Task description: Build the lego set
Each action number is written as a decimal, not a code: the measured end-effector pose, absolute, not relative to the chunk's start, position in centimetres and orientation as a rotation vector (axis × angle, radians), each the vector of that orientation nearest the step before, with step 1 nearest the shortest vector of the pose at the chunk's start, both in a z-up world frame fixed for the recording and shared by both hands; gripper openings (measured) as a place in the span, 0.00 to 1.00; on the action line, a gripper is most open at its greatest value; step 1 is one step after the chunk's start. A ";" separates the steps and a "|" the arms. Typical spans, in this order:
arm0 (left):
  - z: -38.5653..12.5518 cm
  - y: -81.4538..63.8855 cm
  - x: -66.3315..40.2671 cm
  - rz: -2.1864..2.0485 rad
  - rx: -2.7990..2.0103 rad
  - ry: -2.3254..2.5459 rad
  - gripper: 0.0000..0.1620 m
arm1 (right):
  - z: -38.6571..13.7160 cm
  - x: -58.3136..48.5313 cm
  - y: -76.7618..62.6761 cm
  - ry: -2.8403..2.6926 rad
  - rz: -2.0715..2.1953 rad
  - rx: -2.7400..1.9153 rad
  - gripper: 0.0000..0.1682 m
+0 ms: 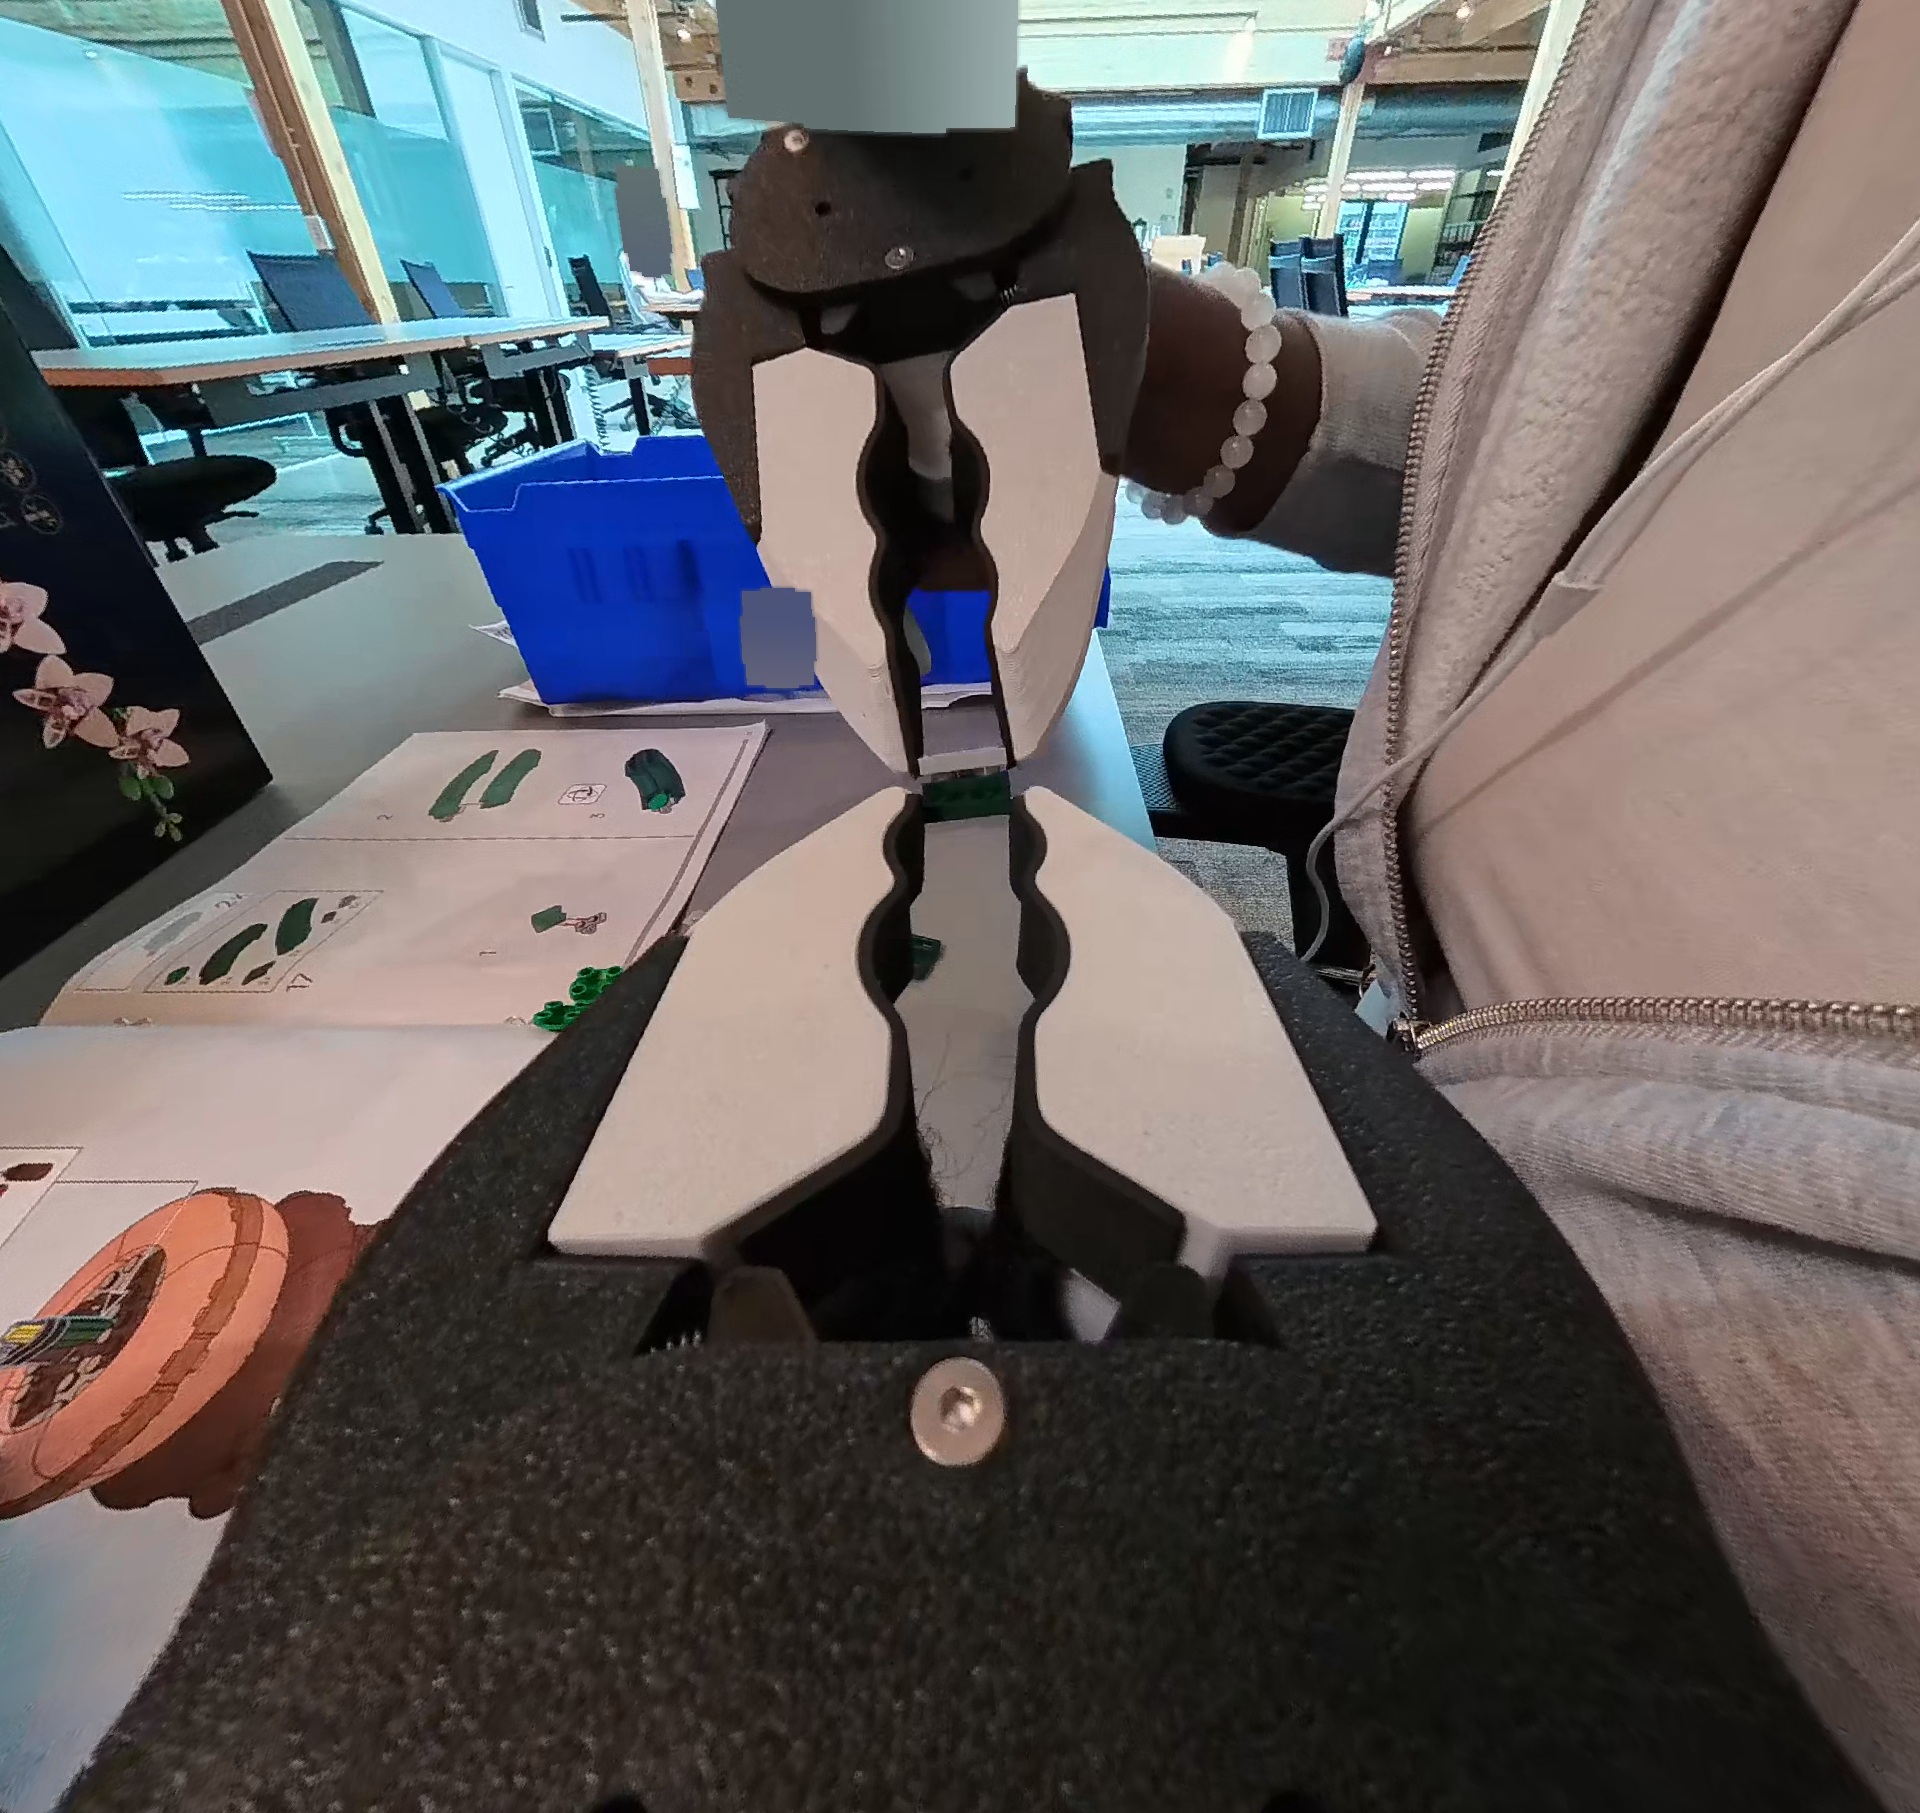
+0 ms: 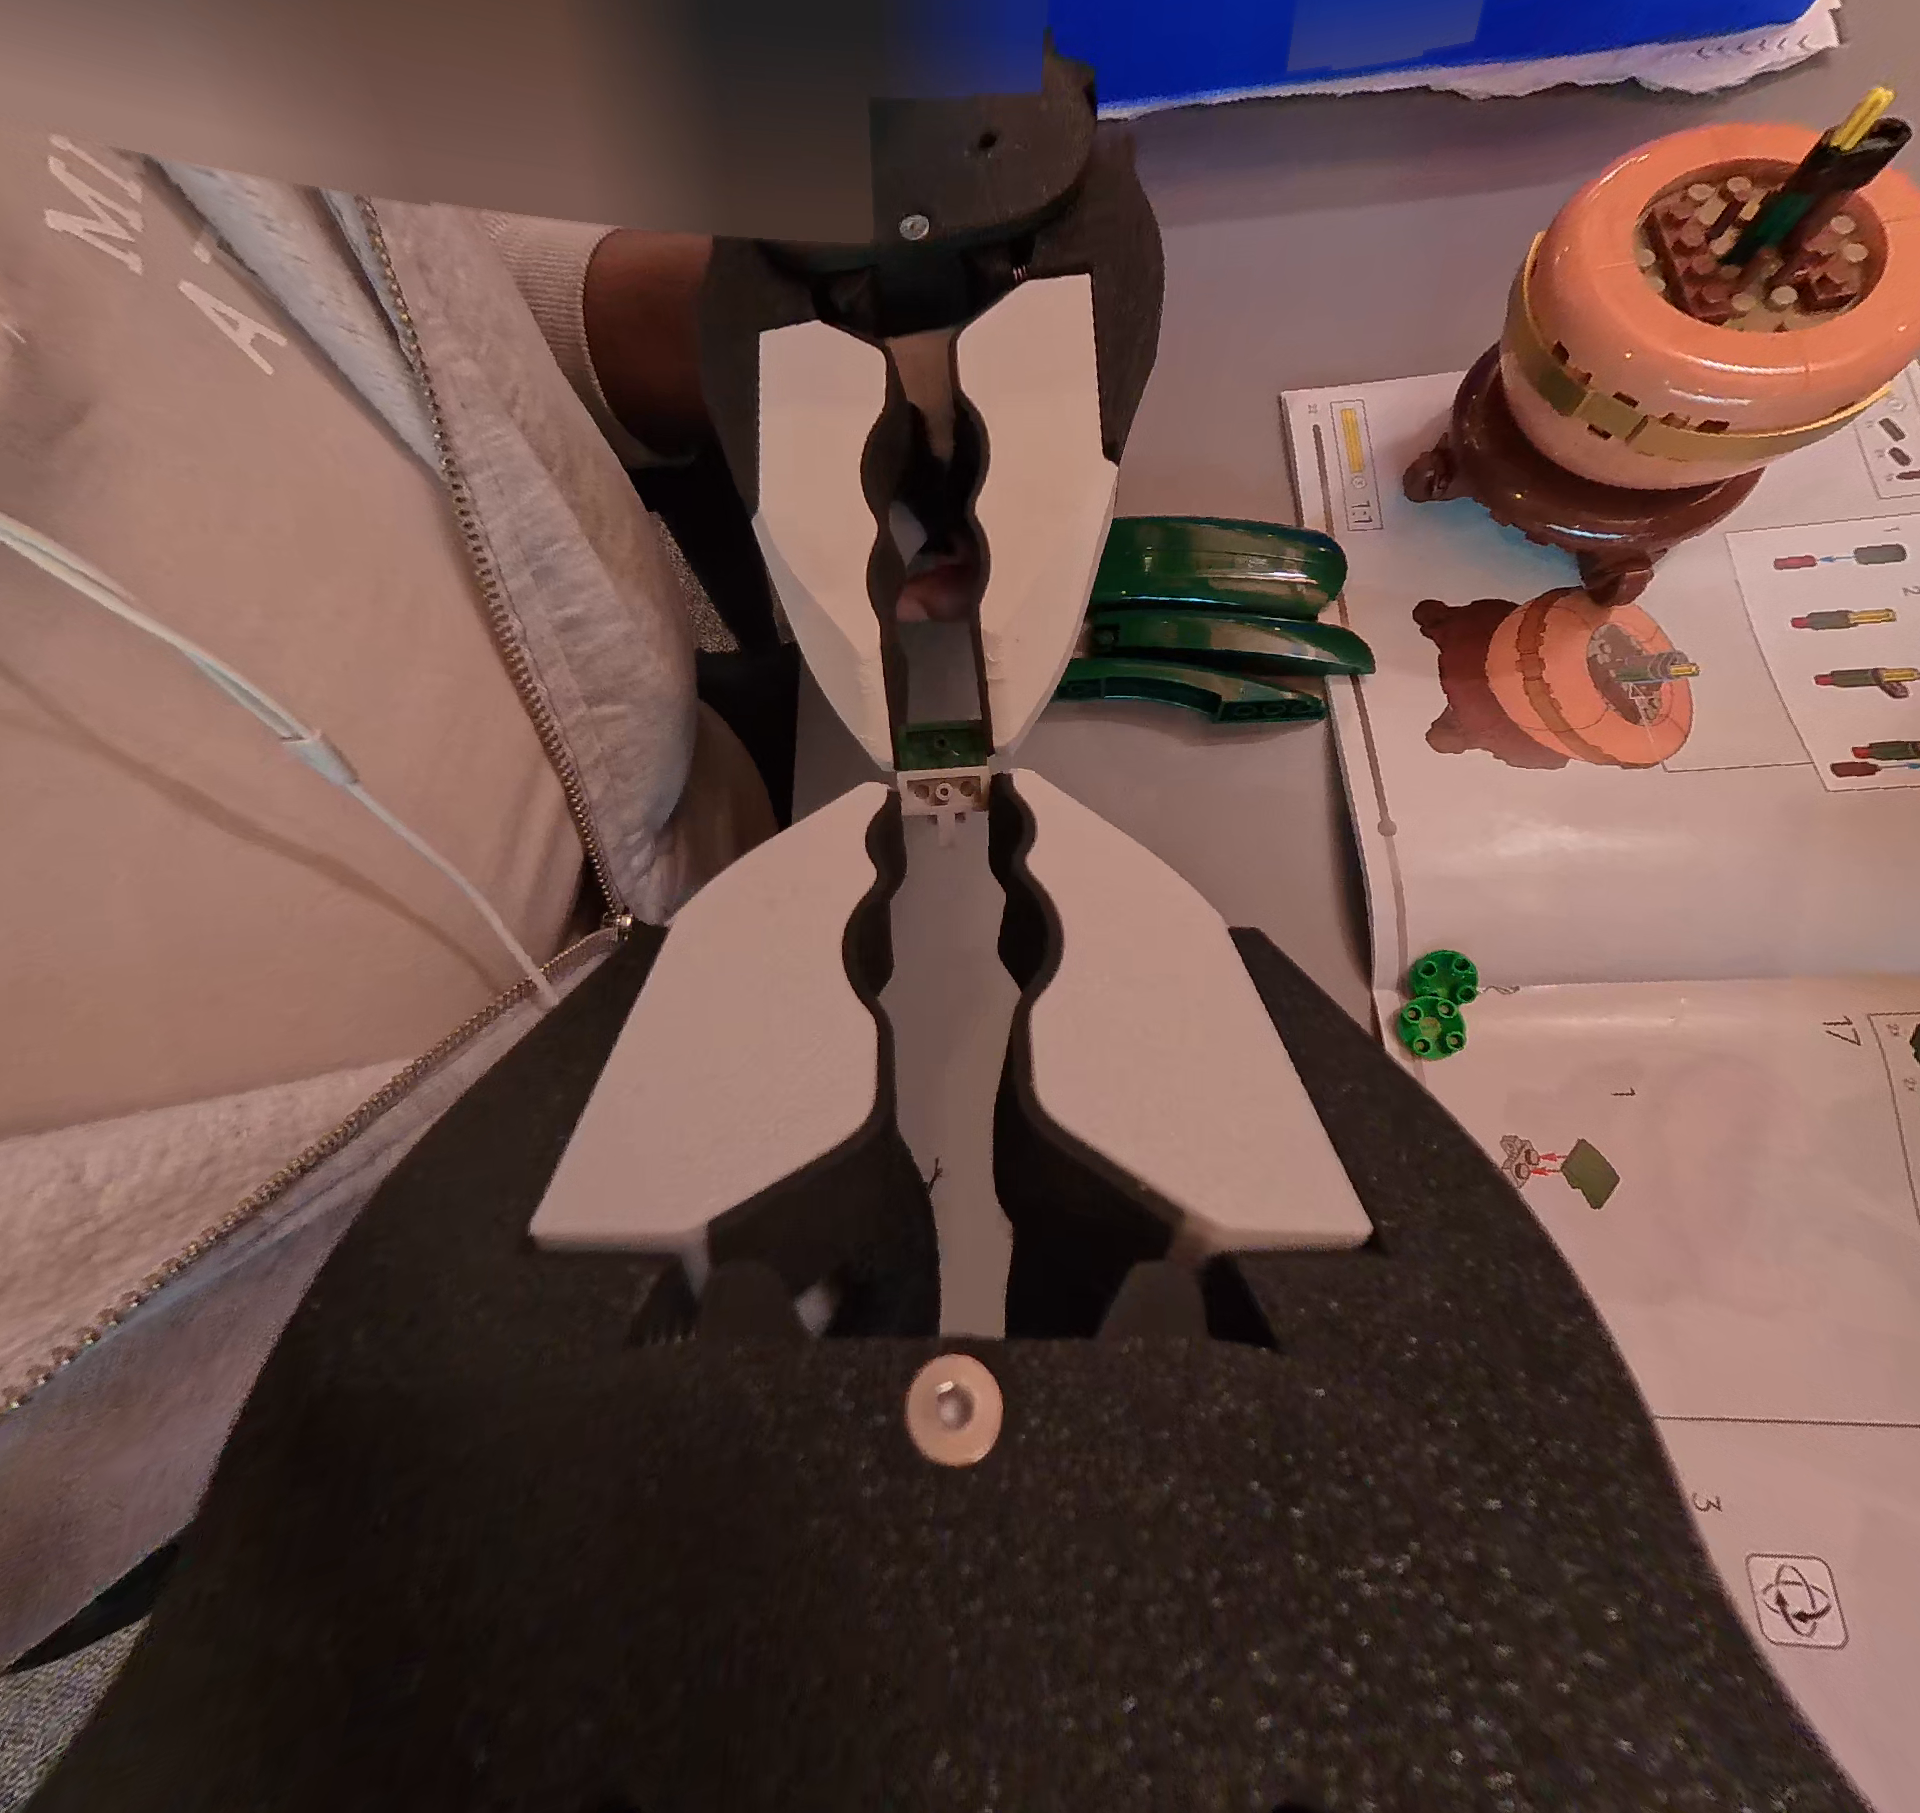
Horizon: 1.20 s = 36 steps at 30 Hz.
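My left gripper [image 1: 964, 825] is shut on a small dark green brick [image 1: 966, 795]. My right gripper [image 2: 940, 813] is shut on a small light grey brick [image 2: 943, 789]. The two grippers meet tip to tip above the grey table, and the two bricks touch each other. The right gripper [image 1: 961, 747] comes in from above in the left wrist view. The left gripper [image 2: 940, 733] comes in from above in the right wrist view, with the green brick [image 2: 940, 747] in its tips.
A peach and brown flower pot model [image 2: 1683, 361] stands on the open instruction booklet [image 2: 1558, 880]. Dark green leaf pieces [image 2: 1216, 610] and two bright green round pieces [image 2: 1439, 1000] lie nearby. A blue bin [image 1: 613, 568] stands behind, a dark box [image 1: 83, 724] at left. A person's grey hoodie [image 1: 1662, 828] is close. Only a small space, under 4 cm, lies between the two pairs of fingers.
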State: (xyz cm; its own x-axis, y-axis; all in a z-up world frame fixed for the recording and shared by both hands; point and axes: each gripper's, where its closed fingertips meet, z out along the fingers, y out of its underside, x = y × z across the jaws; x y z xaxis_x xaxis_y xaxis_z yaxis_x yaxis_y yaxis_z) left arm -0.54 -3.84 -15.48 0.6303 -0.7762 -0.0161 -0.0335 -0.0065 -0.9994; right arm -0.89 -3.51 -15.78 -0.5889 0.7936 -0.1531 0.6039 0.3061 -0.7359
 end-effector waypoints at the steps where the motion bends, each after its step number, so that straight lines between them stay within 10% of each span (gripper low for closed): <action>1: -15.5 -3.8 -0.5 -0.671 -1.478 0.718 0.09 | -15.8 -0.9 -3.5 -2.341 1.146 -1.278 0.09; 36: -13.2 -4.0 -0.9 -0.690 -1.309 0.642 0.09 | -13.7 -1.3 -3.8 -2.338 1.184 -1.205 0.09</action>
State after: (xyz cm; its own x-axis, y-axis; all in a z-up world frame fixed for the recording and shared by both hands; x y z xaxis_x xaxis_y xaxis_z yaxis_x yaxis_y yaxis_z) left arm -0.94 -3.96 -13.19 0.6440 -0.7642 -0.0356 0.0907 0.1225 -0.9883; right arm -1.29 -3.83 -13.71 -0.6236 0.7707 -0.1311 0.5616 0.3251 -0.7608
